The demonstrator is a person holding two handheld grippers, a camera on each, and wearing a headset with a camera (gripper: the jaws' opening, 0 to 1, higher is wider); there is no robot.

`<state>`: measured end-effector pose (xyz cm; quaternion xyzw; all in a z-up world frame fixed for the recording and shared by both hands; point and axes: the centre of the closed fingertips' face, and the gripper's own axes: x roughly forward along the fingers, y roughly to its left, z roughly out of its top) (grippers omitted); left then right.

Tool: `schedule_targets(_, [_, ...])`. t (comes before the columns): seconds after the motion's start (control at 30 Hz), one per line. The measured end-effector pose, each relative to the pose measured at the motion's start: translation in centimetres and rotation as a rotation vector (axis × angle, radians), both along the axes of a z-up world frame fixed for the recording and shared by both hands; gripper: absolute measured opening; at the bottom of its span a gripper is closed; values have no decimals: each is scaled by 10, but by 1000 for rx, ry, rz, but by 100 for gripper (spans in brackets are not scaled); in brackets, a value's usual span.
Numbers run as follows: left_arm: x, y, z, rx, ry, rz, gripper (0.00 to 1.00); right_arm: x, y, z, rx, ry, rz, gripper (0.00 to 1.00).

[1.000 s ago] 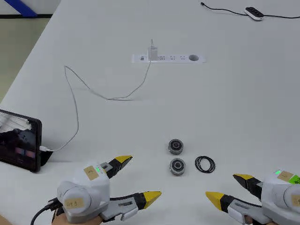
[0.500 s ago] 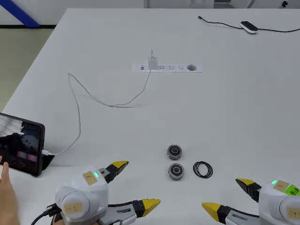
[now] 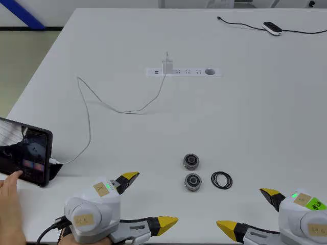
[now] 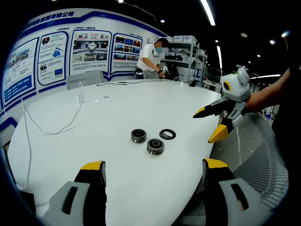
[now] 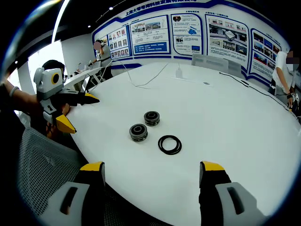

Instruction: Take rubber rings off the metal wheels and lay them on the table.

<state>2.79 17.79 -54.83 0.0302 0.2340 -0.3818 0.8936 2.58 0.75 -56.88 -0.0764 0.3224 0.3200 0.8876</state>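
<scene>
Lying flat on the white table (image 3: pixel 255 112), the thin black rubber rings (image 3: pixel 222 179) form a little stack of loops, free of any wheel. Just beside them, on their left in the head view, stands the nearer wheel (image 3: pixel 193 181) of the two small round metal wheels. The farther wheel (image 3: pixel 191 161) sits close behind it, and the two are not touching. I cannot tell if rubber is on these wheels.

I hold the left gripper (image 3: pixel 149 199) low at the near edge of the table, left of the wheels. Its yellow-tipped jaws are spread wide with nothing between them. The right gripper (image 3: pixel 247 209) is at the near edge on the other side, and its jaws are also wide apart and hold nothing. Both are well apart from the wheels and rings.

Farther out, a white power strip (image 3: pixel 184 72) lies across the table with a white charger (image 3: pixel 167 65) plugged in. A thin white cable (image 3: pixel 89 117) runs from it to a dark tablet (image 3: pixel 23 158) at the left edge, where a hand (image 3: pixel 10 204) reaches to it.
</scene>
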Motion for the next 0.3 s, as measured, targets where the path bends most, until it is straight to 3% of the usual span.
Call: schedule_targets(0.3, [0, 0, 0, 4, 3, 3, 90, -1, 0, -2, -4, 2, 3, 84])
